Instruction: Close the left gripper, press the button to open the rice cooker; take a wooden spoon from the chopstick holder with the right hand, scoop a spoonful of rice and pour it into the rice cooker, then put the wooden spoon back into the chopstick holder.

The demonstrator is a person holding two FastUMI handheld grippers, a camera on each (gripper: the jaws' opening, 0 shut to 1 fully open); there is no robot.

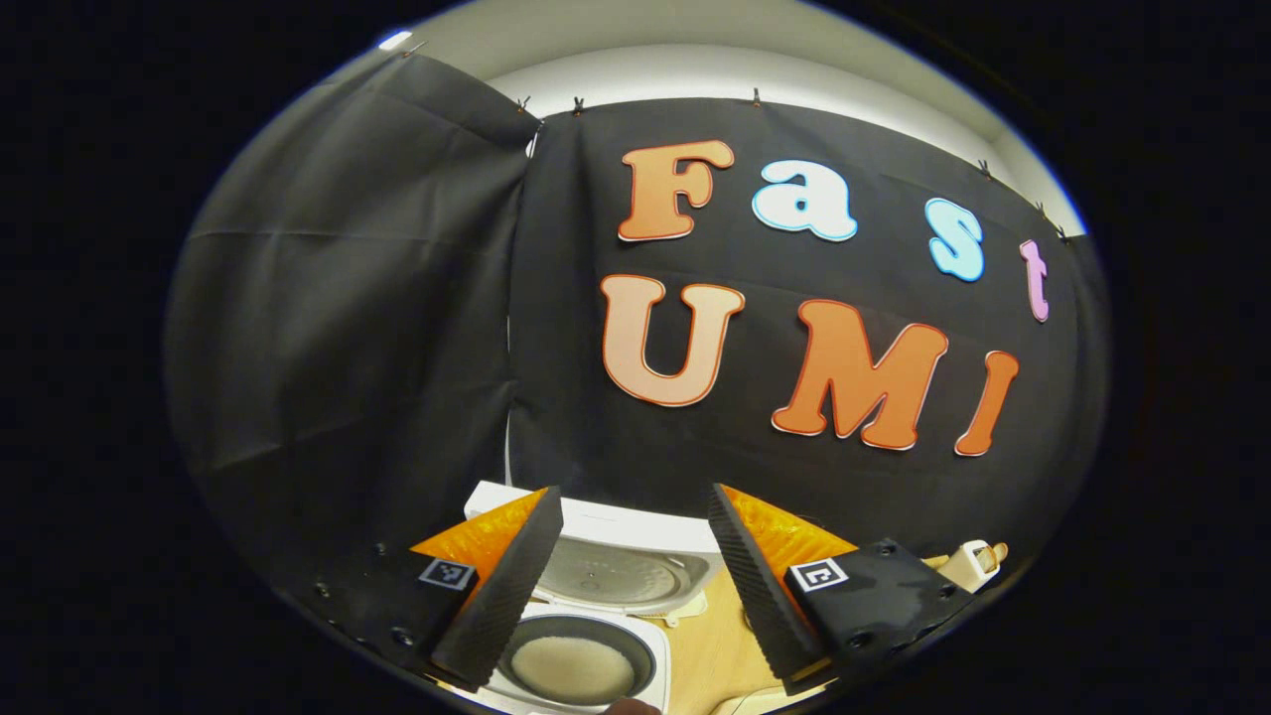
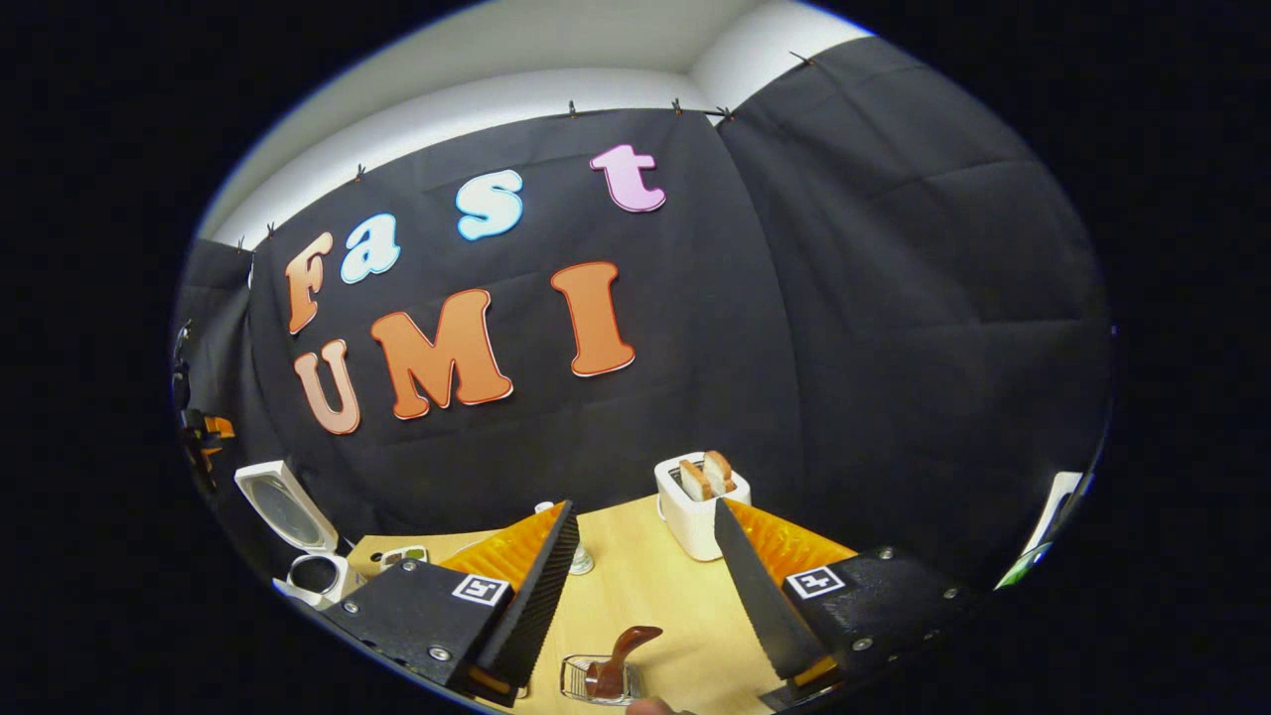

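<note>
In the right gripper view, the right gripper hangs wide open and empty above the wooden table. Just below it a wire chopstick holder holds the wooden spoon, its glossy brown handle leaning up and to the right. Farther back stands a white toaster with two slices. In the left gripper view, the left gripper is also wide open and empty over the white rice cooker, lid raised, pale rice in its round dark pot.
</note>
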